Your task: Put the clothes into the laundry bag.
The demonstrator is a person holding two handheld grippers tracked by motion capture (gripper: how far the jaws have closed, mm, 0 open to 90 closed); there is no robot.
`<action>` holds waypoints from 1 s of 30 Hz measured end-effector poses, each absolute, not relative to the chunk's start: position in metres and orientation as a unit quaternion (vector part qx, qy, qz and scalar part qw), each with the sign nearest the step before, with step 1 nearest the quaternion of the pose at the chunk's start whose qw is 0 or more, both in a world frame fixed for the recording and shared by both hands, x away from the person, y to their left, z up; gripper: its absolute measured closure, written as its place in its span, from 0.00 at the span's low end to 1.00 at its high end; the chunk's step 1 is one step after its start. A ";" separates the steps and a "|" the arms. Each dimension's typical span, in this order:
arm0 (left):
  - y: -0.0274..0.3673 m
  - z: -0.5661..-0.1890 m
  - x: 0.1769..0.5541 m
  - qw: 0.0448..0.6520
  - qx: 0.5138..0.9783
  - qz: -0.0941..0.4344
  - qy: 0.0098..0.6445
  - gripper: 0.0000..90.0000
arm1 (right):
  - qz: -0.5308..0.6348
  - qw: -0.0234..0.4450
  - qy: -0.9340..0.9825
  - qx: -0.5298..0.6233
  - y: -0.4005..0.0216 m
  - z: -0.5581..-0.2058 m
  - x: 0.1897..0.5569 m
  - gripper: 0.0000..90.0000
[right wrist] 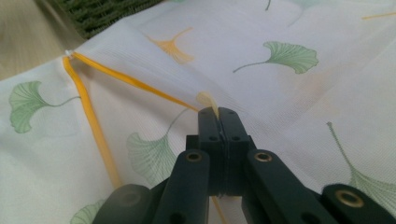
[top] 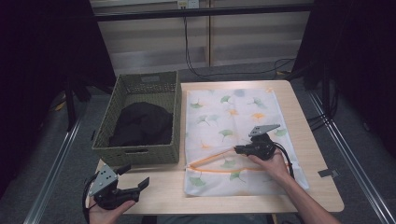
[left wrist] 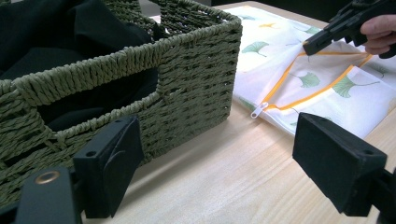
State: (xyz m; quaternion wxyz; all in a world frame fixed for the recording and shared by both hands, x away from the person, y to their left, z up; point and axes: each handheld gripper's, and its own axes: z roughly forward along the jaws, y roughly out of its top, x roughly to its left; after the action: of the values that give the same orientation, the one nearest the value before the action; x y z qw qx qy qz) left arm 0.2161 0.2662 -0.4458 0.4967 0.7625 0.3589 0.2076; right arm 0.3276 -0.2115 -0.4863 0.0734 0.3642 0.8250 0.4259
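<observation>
At the left of the high view, the left gripper (top: 135,176) is held by a hand (top: 106,211) at the near left corner of the wooden table (top: 308,135); its jaws stand wide apart and there is nothing between them. In the left gripper view the two black pads (left wrist: 112,161) are seen far from each other above the bare wood, and they point toward the near wall of the woven green basket (top: 140,154). This basket stands on the left part of the table, and a dark cloth (top: 142,123) lies inside it. Just beside the basket, to the right, lies the white laundry bag (top: 229,116), which has a print of green and orange ginkgo leaves and covers the middle of the table. Its orange zipper (top: 212,157) is open near the front edge, and the two orange lines spread apart from a point at the left side of the bag, where the small white zipper pull (left wrist: 258,110) rests on the wood. At the right, the right gripper (top: 236,150) is held by the other hand (top: 273,164) and lies low on the bag. Its jaws are closed together, and in the right gripper view they pinch the upper edge of the opening at the orange zipper band (right wrist: 140,84), so the fabric rises a little at the tips.
</observation>
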 end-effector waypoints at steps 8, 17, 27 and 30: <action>0.266 -0.446 0.216 0.502 0.760 0.206 0.358 0.17 | 0.452 0.077 0.808 0.371 -0.216 -0.474 0.328 1.00; 0.266 -0.446 0.216 0.499 0.761 0.204 0.360 0.16 | 0.481 0.094 0.788 0.372 -0.217 -0.463 0.328 1.00; 0.266 -0.446 0.217 0.500 0.759 0.201 0.365 0.16 | 0.493 0.102 0.778 0.376 -0.220 -0.454 0.332 1.00; 0.267 -0.446 0.216 0.501 0.761 0.198 0.361 0.16 | 0.497 0.106 0.777 0.373 -0.220 -0.448 0.335 1.00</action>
State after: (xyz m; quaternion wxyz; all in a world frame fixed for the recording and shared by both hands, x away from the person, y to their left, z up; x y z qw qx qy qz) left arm 0.2159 0.2665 -0.4458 0.5011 0.7611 0.3612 0.1978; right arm 0.3346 -0.2196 -0.4485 0.1061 0.3726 0.7767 0.4967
